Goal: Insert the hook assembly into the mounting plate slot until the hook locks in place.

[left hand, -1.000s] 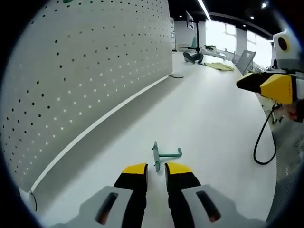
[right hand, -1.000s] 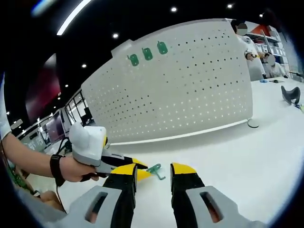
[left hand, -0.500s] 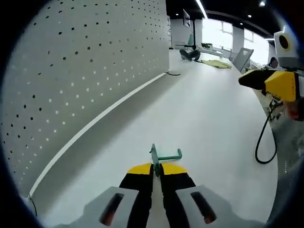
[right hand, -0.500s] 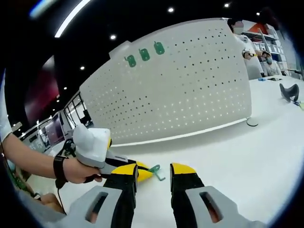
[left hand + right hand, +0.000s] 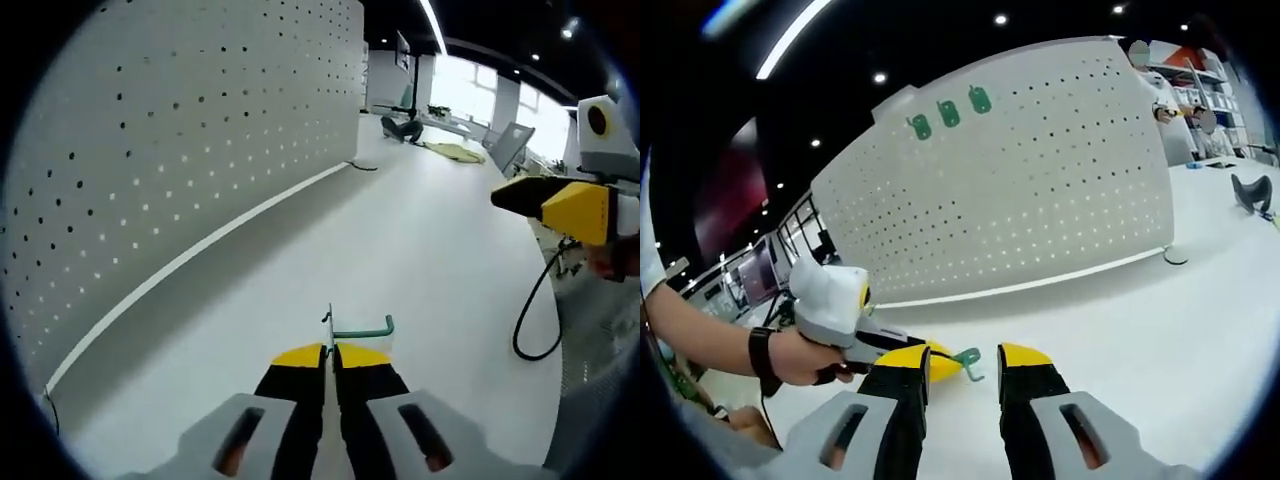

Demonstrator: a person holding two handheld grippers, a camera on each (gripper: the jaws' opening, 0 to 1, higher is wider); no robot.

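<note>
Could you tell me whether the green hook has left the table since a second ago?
Yes. The left gripper shut on the green hook and raised it off the white table.

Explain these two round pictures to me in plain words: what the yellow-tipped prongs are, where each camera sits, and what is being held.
There is no robot here. A person holds a hand tool in each hand, each ending in two yellow-tipped jaws, with a fisheye camera riding on each tool.

The left gripper view looks along the left gripper. Its jaws are shut on a small green hook just above the white table. The white pegboard stands alongside.

The right gripper view looks along the right gripper, whose jaws stand open and hold nothing. Beyond them you see the person's hand carrying the left gripper with the hook. Three more green hooks hang high on the pegboard.
</note>
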